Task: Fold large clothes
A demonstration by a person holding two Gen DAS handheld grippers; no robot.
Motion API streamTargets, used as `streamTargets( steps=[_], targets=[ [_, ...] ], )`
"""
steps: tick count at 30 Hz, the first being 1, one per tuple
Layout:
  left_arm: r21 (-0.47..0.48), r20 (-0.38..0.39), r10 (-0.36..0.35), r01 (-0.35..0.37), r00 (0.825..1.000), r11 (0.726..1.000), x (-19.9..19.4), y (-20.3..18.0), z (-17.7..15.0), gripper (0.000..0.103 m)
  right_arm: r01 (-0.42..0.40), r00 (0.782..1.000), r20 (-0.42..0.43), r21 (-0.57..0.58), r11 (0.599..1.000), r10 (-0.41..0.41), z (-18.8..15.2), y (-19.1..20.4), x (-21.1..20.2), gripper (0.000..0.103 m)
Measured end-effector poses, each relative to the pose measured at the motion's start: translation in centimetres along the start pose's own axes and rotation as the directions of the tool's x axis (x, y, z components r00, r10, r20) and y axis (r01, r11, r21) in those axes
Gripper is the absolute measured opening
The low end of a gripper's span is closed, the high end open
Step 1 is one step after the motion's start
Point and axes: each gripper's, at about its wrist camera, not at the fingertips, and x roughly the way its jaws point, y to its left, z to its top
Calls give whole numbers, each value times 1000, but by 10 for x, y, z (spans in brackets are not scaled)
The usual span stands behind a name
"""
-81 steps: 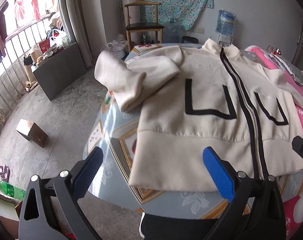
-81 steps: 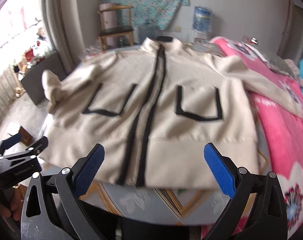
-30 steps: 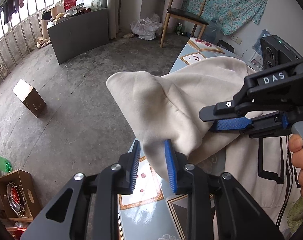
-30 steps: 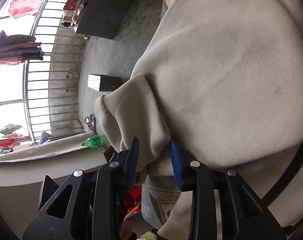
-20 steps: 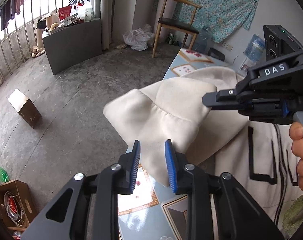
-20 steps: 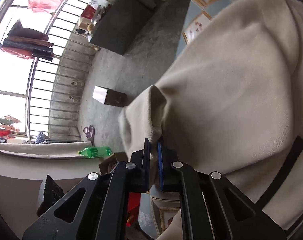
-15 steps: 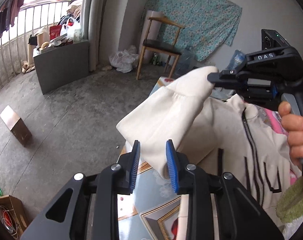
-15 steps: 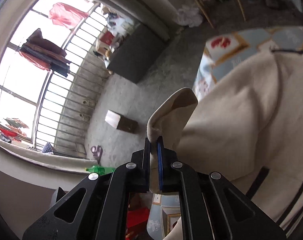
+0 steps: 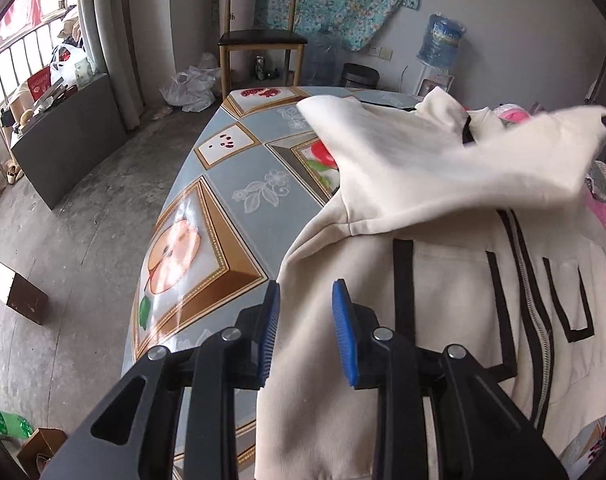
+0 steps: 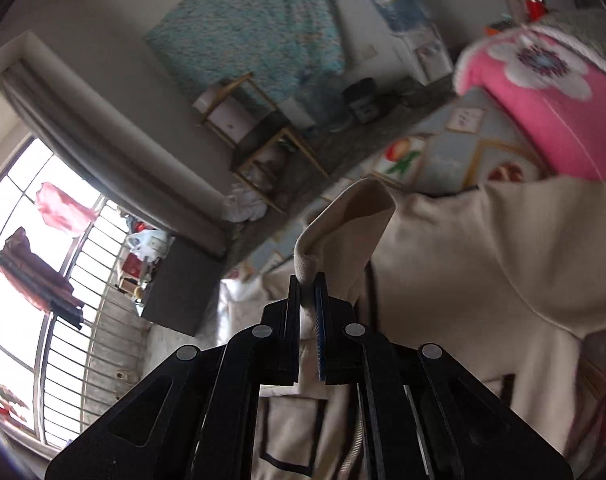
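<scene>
A cream zip jacket (image 9: 443, 300) with black trim lies face up on the tiled-print table (image 9: 223, 208). Its sleeve (image 9: 443, 168) is lifted and stretched across the chest toward the right. My right gripper (image 10: 307, 292) is shut on the sleeve's cuff (image 10: 343, 216), held in the air above the jacket body (image 10: 463, 260). My left gripper (image 9: 306, 316) hovers over the jacket's left side edge, below the armpit. Its blue pads stand a narrow gap apart, and the cloth seen between them lies flat underneath, not pinched.
A pink flowered blanket (image 10: 543, 112) lies along the table's right side. A wooden chair (image 9: 259, 40) and a water bottle (image 9: 443, 40) stand against the far wall. A small box (image 9: 15, 292) sits on the concrete floor at left, below the table's edge.
My right gripper shut on the cuff and carried it up and to the right, so the sleeve unfolded across the jacket. My left gripper shifted onto the jacket's side, and the sleeve left its jaws.
</scene>
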Motion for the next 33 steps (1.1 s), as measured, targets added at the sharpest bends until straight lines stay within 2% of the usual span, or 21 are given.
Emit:
streamTargets(
  steps=[3, 5, 9, 12, 14, 15, 16, 18, 20, 22, 25, 27, 28, 29, 31, 33],
  targets=[
    [8, -19, 36, -36, 999, 999, 18, -3, 6, 26, 64, 995, -82, 66, 996, -58, -15, -42, 36, 7],
    [33, -30, 67, -66, 997, 997, 28, -5, 9, 26, 61, 994, -100, 89, 994, -52, -14, -55, 47, 7],
    [46, -29, 140, -138, 990, 989, 40, -5, 21, 26, -3, 999, -40, 46, 999, 5, -7, -44, 28, 7],
    [23, -36, 147, -147, 988, 989, 44, 1, 25, 26, 2, 1000, -5, 17, 1000, -2, -13, -50, 7, 7],
    [12, -34, 142, -142, 989, 990, 46, 5, 23, 26, 75, 997, -5, 9, 997, -75, -24, -60, 2, 12],
    [12, -27, 139, -138, 990, 990, 46, 5, 22, 26, 143, 990, -4, -7, 990, -143, -33, -68, 2, 16],
    [14, -21, 138, -138, 990, 990, 46, 4, 22, 26, 207, 978, -2, -26, 978, -207, -39, -71, 3, 29],
    [23, -9, 131, -131, 991, 991, 43, 4, 21, 26, 308, 951, 10, -61, 950, -308, -52, -79, 3, 48],
    [42, 11, 122, -123, 992, 992, 41, 2, 20, 26, 341, 940, 23, -106, 934, -340, -55, -74, 4, 48],
    [76, 21, 115, -116, 993, 990, 42, -3, 20, 26, 342, 940, 49, -179, 922, -339, -50, -48, 12, 49],
    [113, 3, 121, -121, 993, 986, 51, -8, 21, 26, 261, 963, 32, -350, 900, -267, -38, 14, 47, 60],
    [94, 6, 126, -126, 992, 988, 51, -6, 23, 28, 108, 986, -66, -447, 888, -153, -33, 64, 87, 65],
    [72, 3, 128, -128, 992, 989, 51, -3, 24, 32, 26, 986, -132, -470, 882, -99, -32, 84, 107, 68],
    [45, -2, 124, -124, 992, 991, 51, 1, 25, 35, -47, 977, -204, -486, 873, -61, -32, 105, 131, 69],
    [-5, -15, 106, -106, 994, 994, 51, 9, 24, 36, -114, 952, -300, -516, 849, -55, -34, 143, 180, 69],
    [-23, -14, 105, -105, 994, 994, 49, 11, 23, 36, -193, 918, -395, -515, 835, -31, -37, 177, 224, 69]
  ],
)
